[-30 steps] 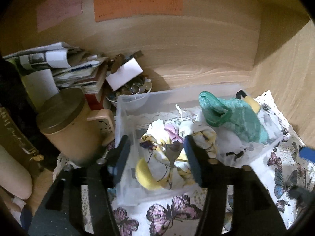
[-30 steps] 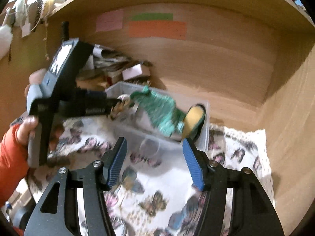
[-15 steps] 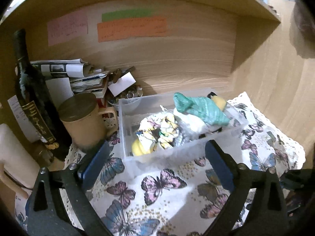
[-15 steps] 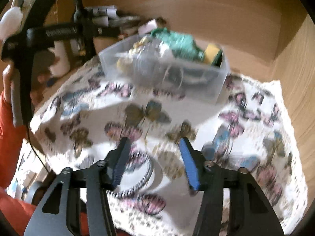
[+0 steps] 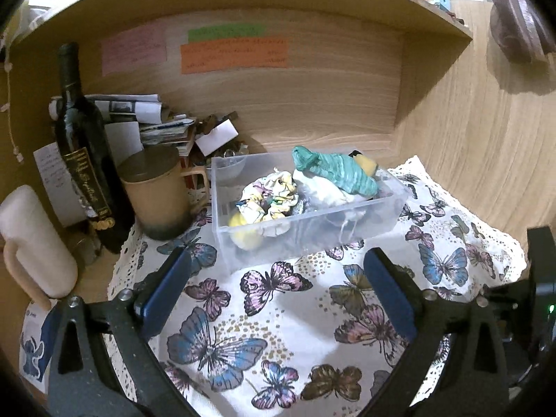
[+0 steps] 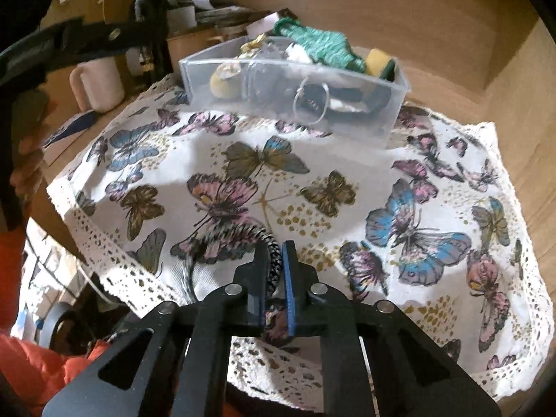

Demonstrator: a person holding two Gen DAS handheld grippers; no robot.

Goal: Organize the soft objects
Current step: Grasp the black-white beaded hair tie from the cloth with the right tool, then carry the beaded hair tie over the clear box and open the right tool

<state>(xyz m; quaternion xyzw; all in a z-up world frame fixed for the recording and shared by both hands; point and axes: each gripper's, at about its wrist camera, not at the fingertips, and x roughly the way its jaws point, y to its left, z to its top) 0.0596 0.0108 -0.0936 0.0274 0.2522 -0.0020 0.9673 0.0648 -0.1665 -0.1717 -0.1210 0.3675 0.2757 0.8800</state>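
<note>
- In the left wrist view, left gripper (image 5: pixel 274 278) hovering above the butterfly-print cloth (image 5: pixel 312 319), jaws spread wide, gripping nothing.
- Just beyond the blue pads (image 5: pixel 166 288), clear plastic bin (image 5: pixel 312 232) sitting on the cloth, holding soft items.
- Inside the bin: floral scrunchie (image 5: pixel 274 198) lying toward the left, yellow ball-like item (image 5: pixel 243 232) pressing against the front wall, teal knitted piece (image 5: pixel 333 173) draping over the back right, yellow-and-black sponge-like piece (image 5: pixel 365 161) peeking out behind it.
- Left of the bin, lidded tan mug (image 5: pixel 160 198) standing upright, dark wine bottle (image 5: pixel 87 163) standing beside it, white pitcher (image 5: pixel 34 243) sitting nearer the edge.
- Behind, stack of papers (image 5: pixel 146 118) leaning against the wooden back wall under pink, green and orange paper notes (image 5: pixel 232 54).
- In the right wrist view, right gripper (image 6: pixel 274 274) resting low near the front of the cloth (image 6: pixel 312 180), jaws nearly closed, pinching a black-and-white patterned scrunchie (image 6: pixel 243 236) lying on the cloth.
- Scrunchie loop curving out to the left of the fingertips, well apart from the bin (image 6: pixel 292 83).
- Bin standing at the far side of the cloth, teal knitted piece (image 6: pixel 316 43) lying on top of its contents.
- At the left edge, the other gripper's black frame (image 6: pixel 69 45) showing, slightly blurred.
</note>
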